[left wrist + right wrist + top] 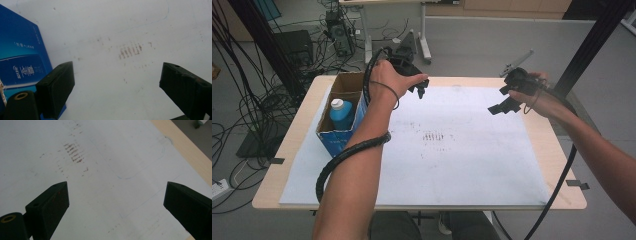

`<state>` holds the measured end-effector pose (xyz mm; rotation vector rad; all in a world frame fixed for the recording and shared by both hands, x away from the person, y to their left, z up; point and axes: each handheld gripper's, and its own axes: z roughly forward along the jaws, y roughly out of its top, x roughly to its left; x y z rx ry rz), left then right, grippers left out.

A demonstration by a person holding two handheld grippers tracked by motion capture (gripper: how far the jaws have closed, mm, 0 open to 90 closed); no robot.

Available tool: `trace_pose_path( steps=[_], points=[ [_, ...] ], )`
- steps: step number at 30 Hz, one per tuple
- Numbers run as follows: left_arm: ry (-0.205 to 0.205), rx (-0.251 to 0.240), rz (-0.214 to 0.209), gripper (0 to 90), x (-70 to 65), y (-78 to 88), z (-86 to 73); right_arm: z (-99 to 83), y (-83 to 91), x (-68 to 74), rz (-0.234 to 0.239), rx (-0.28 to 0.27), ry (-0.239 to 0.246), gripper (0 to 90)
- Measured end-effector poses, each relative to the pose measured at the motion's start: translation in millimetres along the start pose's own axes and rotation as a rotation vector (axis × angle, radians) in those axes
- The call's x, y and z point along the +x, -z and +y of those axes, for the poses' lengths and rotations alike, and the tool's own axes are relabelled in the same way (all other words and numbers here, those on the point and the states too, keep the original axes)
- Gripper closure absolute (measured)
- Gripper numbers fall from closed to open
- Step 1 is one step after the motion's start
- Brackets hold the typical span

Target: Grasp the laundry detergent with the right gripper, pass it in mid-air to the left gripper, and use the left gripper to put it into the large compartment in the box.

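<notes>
While the left gripper (421, 90) hovers with its jaws spread and empty above the white sheet (452, 150), the blue bottle (341, 114) stands upright in the cardboard box (349, 82) just to its left. The right gripper (502, 104), likewise wide open and holding nothing, hangs well apart over the sheet's far right side.

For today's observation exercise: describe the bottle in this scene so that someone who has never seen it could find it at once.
Start at the wooden table covered by a white sheet. At its far left stands an open cardboard box with blue sides. The bottle stands upright inside it: blue body, white cap, the only thing visible in the box.
</notes>
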<state>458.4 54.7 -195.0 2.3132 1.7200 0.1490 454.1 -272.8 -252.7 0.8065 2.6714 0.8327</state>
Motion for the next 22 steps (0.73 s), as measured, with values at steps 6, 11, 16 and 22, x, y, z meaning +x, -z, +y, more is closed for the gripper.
trace_pose_path(
  steps=[6,11,16,22],
  points=[
    [0.003,-0.001,0.001,13.2,0.9,-0.8,-0.5,-0.5,-0.8,-0.1,0.004,0.009,0.001,6.2],
    [0.004,-0.004,-0.004,13.1,0.9,0.2,-0.9,-0.8,0.4,-0.2,0.000,0.008,0.000,6.2],
    [-0.007,-0.012,-0.003,13.1,0.7,2.4,-1.5,-0.9,1.4,0.0,-0.005,0.002,-0.002,6.2],
    [-0.012,-0.018,-0.011,12.9,-0.8,1.5,-2.8,-0.6,2.1,1.5,-0.010,0.006,0.005,6.2]
  ],
)
